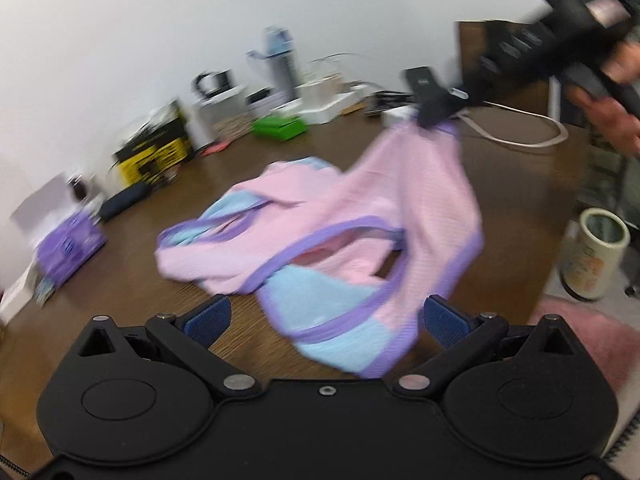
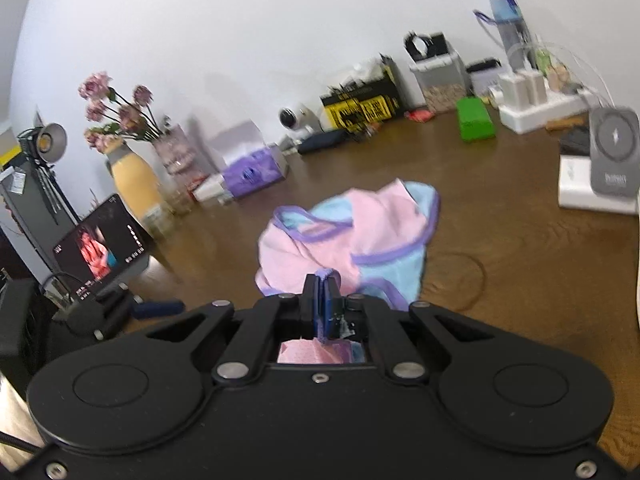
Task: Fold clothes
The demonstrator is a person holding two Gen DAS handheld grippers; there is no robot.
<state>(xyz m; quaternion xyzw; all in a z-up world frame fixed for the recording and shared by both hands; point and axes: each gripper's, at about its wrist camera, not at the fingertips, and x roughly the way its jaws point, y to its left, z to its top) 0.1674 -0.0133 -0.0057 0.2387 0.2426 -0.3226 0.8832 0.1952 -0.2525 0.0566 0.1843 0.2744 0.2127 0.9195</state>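
Our right gripper (image 2: 322, 280) has its jaws clamped on the garment's (image 1: 360, 216) purple hem, lifting that corner off the worktop (image 1: 512, 184). Our left gripper (image 1: 324, 316) hovers near the garment's front edge, jaws apart.

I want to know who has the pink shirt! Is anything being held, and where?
The right gripper pinches the pink garment by its purple-trimmed edge; the left gripper holds nothing.

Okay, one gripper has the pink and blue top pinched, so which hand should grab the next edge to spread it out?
The left gripper: it is open with the purple-trimmed hem of the top hanging just ahead. The right gripper is shut on the trim.
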